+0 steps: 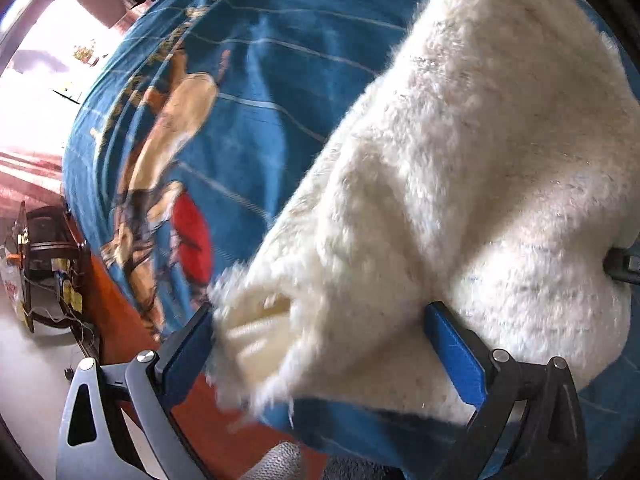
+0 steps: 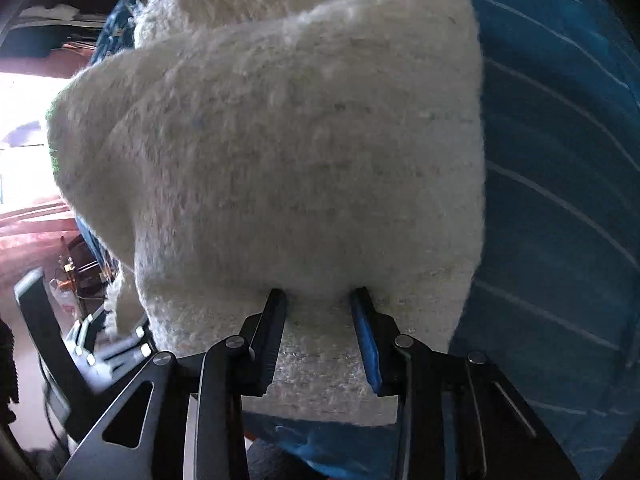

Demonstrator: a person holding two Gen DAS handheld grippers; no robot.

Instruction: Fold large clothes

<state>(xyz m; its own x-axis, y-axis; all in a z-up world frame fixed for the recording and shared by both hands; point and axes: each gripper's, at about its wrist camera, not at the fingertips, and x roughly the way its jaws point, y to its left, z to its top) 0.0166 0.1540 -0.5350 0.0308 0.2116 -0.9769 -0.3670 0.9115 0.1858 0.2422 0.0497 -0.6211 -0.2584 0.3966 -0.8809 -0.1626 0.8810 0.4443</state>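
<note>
A fluffy white sweater [image 1: 460, 168] lies bunched on a blue printed bedspread [image 1: 248, 92]. My left gripper [image 1: 320, 320] has its jaws wide apart around a sleeve cuff [image 1: 256, 328] and a thick fold of the sweater; whether the pads pinch the fabric is unclear. My right gripper [image 2: 319, 300] has its jaws closed in on a thick fold of the same sweater [image 2: 280, 152], which fills that view. The right gripper's tip shows at the far right of the left wrist view [image 1: 624, 268]. The left gripper shows blurred at the lower left of the right wrist view [image 2: 108, 348].
The bedspread [image 2: 560, 160] covers a bed with an orange-red side [image 1: 132, 320]. A dark wooden stand [image 1: 48, 264] with cables sits on the pale floor [image 1: 32, 380] to the left. Bright light comes from the upper left.
</note>
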